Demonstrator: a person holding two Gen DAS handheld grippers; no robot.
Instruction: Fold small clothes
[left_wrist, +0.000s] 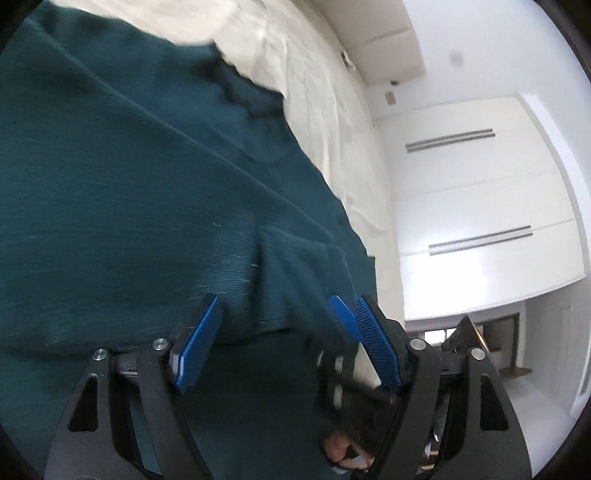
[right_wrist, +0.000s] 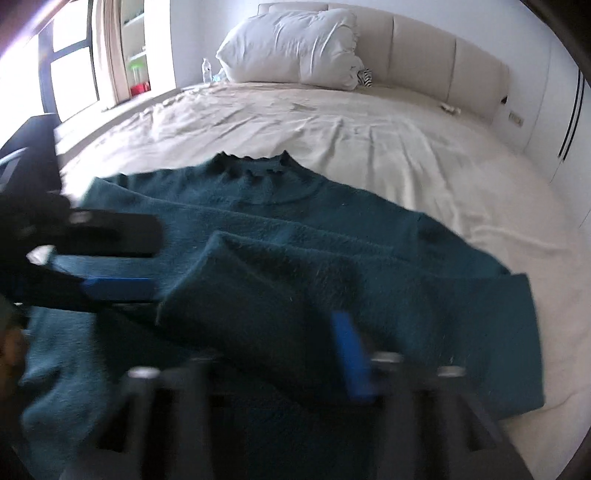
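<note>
Teal knit sweater (right_wrist: 303, 236), sleeve folded across, flat on bed

A sweater (right_wrist: 280, 258) lies on a bed (right_wrist: 369, 129), pillow (right_wrist: 291, 48) against the headboard (right_wrist: 443, 62) behind it.

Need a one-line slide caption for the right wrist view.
Teal sweater spread on a cream bed, sleeve folded across its body, left gripper entering from the side.

sweater (right_wrist: 295, 258): fuzzy matt teal knit being shown | bed sheet (right_wrist: 369, 133): creased matt cream cloth | gripper pads (left_wrist: 195, 347): ribbed blue plastic
</note>
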